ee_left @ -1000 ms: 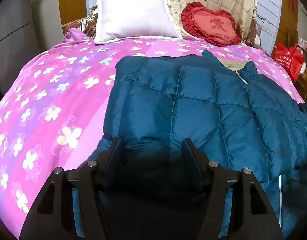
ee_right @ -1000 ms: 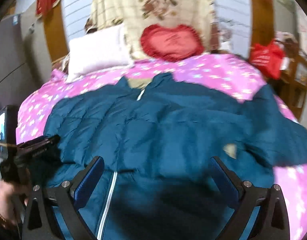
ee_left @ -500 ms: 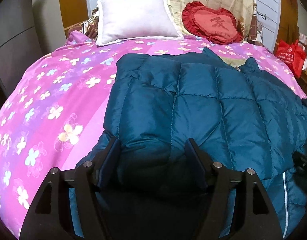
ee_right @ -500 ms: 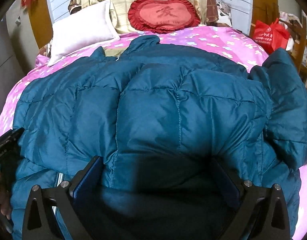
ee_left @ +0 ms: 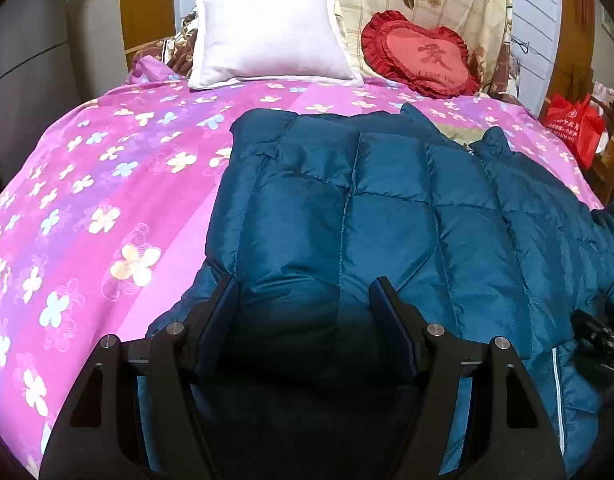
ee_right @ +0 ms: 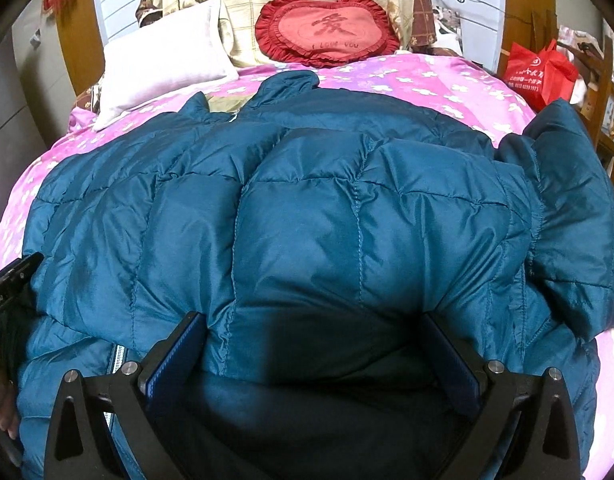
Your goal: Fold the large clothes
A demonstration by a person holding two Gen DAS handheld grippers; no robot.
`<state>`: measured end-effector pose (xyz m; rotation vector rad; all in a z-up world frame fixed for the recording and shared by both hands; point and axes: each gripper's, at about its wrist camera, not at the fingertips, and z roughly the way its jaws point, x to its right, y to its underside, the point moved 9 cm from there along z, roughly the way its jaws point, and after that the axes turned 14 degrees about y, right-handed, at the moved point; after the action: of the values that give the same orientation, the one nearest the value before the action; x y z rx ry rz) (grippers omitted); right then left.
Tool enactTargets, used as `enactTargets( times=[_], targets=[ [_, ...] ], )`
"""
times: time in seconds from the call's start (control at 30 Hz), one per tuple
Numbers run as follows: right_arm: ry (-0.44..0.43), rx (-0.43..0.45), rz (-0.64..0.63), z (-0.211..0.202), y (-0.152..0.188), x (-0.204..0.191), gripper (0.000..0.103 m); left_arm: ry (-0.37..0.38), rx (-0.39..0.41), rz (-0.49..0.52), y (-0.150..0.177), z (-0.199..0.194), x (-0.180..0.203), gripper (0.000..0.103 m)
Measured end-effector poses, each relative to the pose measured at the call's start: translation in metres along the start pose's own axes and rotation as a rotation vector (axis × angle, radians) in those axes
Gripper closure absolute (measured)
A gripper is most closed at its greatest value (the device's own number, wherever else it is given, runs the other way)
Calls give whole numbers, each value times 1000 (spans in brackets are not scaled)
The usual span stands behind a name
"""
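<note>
With the blue puffer jacket (ee_right: 307, 220) doubled toward twelve o'clock, the left gripper (ee_left: 305, 300) and right gripper (ee_right: 315, 336) stood apart astride its folded edge, so pressing flat seemingly came next.

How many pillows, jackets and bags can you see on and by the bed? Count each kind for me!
Pillows: 2, the white pillow and the red heart pillow.
Jackets: 1, the blue puffy jacket.
Bags: 1, the red bag beside the bed.
Total: 4 things.
</note>
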<state>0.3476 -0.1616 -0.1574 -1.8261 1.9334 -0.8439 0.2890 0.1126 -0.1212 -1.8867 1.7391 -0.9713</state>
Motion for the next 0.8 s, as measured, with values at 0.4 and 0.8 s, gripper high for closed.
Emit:
enactTargets(
  times=[0.4,0.8],
  targets=[
    [0,0,0,0,0,0,0,21,26,3,-2,-5,3,34],
    [-1,1,0,-1,0,0,0,19,92,230,-4,-17,49,34]
  ],
)
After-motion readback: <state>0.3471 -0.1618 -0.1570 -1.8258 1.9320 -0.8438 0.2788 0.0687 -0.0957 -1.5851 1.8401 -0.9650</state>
